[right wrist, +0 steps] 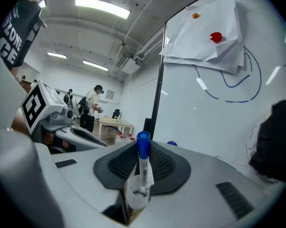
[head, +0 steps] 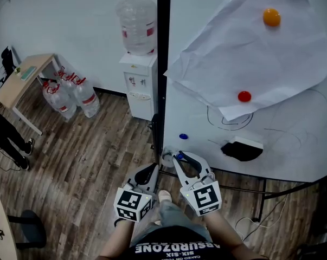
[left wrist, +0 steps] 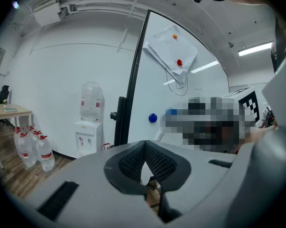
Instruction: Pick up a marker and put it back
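Found R tool clamped on blue-capped marker: cap up, barrel standing between pads. In head view, held low near bottom-left corner of whiteboard; contact w/ board not evident. Found L tool closed, nothing between jaws, hanging just beside R tool. Pick-up judged done. Put-back outstanding, so approx. halfway thru task. No tray or holder for marker made out w/ certainty. Noted black eraser stuck on board, off to right of both tools.
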`<action>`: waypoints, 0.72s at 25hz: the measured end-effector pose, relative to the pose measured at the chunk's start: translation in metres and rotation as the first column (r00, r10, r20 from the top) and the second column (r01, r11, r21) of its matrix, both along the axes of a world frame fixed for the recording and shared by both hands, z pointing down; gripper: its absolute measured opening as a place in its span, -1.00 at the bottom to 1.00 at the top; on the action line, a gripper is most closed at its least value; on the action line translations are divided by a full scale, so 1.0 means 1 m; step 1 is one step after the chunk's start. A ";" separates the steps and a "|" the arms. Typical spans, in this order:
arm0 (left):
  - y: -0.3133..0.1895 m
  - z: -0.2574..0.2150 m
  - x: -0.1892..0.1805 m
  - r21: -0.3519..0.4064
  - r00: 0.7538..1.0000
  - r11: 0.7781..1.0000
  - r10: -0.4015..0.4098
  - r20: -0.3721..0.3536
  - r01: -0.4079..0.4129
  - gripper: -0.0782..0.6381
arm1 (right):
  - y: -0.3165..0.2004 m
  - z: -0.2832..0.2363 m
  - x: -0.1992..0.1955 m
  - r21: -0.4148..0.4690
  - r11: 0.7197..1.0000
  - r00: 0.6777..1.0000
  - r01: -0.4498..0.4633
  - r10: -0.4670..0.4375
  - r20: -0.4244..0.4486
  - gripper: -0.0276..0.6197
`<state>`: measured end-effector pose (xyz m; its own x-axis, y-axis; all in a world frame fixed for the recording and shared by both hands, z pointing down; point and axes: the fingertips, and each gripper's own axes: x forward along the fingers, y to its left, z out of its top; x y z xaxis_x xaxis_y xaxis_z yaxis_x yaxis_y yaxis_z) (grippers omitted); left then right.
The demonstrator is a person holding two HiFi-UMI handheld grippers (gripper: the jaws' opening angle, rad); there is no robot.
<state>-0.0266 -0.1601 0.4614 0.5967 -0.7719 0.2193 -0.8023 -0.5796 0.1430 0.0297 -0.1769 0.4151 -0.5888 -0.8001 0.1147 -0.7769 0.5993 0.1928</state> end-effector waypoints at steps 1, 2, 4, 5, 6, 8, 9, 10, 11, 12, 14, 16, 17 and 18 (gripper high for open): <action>0.001 0.000 0.000 0.001 1.000 1.000 0.000 0.000 0.000 -0.76 | 0.002 -0.002 0.000 0.002 1.000 1.000 0.002 -0.002 0.008 -0.70; 0.002 0.000 0.000 0.001 1.000 1.000 0.001 -0.001 -0.001 -0.76 | 0.004 -0.004 0.001 0.001 1.000 1.000 0.003 -0.003 0.017 -0.70; 0.003 -0.001 0.001 0.001 1.000 1.000 0.004 0.001 -0.004 -0.76 | 0.008 -0.007 0.002 -0.002 1.000 0.999 0.004 -0.004 0.034 -0.70; 0.004 -0.001 0.001 -0.001 1.000 1.000 0.005 0.003 -0.005 -0.76 | 0.009 -0.009 0.003 -0.002 1.000 0.999 0.004 -0.004 0.042 -0.70; 0.005 -0.001 0.001 -0.003 1.000 1.000 0.007 0.006 -0.007 -0.76 | 0.011 -0.010 0.004 -0.003 1.000 0.999 0.003 -0.003 0.048 -0.70; 0.006 -0.001 0.002 -0.002 1.000 1.000 0.008 0.007 -0.008 -0.76 | 0.014 -0.009 0.007 -0.008 1.000 0.999 0.000 0.000 0.049 -0.70; 0.007 -0.002 0.003 0.002 1.000 1.000 0.008 0.006 -0.008 -0.76 | 0.015 -0.008 0.008 -0.013 1.000 0.999 -0.002 0.002 0.045 -0.70; 0.007 -0.002 0.003 0.005 1.000 1.000 0.008 0.005 -0.008 -0.76 | 0.017 -0.007 0.009 -0.017 1.000 0.999 -0.003 0.004 0.042 -0.70; 0.008 -0.003 0.004 0.007 1.000 1.000 0.010 0.005 -0.011 -0.76 | 0.019 -0.007 0.010 -0.021 1.000 0.999 -0.005 0.006 0.042 -0.70; 0.009 -0.003 0.005 0.008 1.000 1.000 0.013 0.005 -0.013 -0.76 | 0.020 -0.006 0.012 -0.024 1.000 0.999 -0.007 0.008 0.043 -0.70; 0.011 -0.004 0.007 0.009 1.000 1.000 0.018 0.005 -0.018 -0.76 | 0.024 -0.005 0.014 -0.028 1.000 0.999 -0.009 0.010 0.047 -0.70; 0.013 -0.004 0.008 0.011 1.000 1.000 0.020 0.006 -0.020 -0.76 | 0.027 -0.004 0.016 -0.030 0.999 0.999 -0.009 0.011 0.049 -0.70; 0.014 -0.004 0.009 0.012 1.000 1.000 0.021 0.006 -0.021 -0.76 | 0.029 -0.004 0.016 -0.032 0.999 0.999 -0.009 0.011 0.049 -0.70; 0.016 -0.004 0.009 0.013 1.000 1.000 0.023 0.006 -0.023 -0.76 | 0.031 -0.003 0.017 -0.033 0.999 0.999 -0.010 0.011 0.048 -0.70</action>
<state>-0.0172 -0.1445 0.4571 0.6129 -0.7610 0.2127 -0.7897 -0.5993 0.1311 0.0467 -0.1456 0.4117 -0.5859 -0.8025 0.1125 -0.7912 0.5965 0.1350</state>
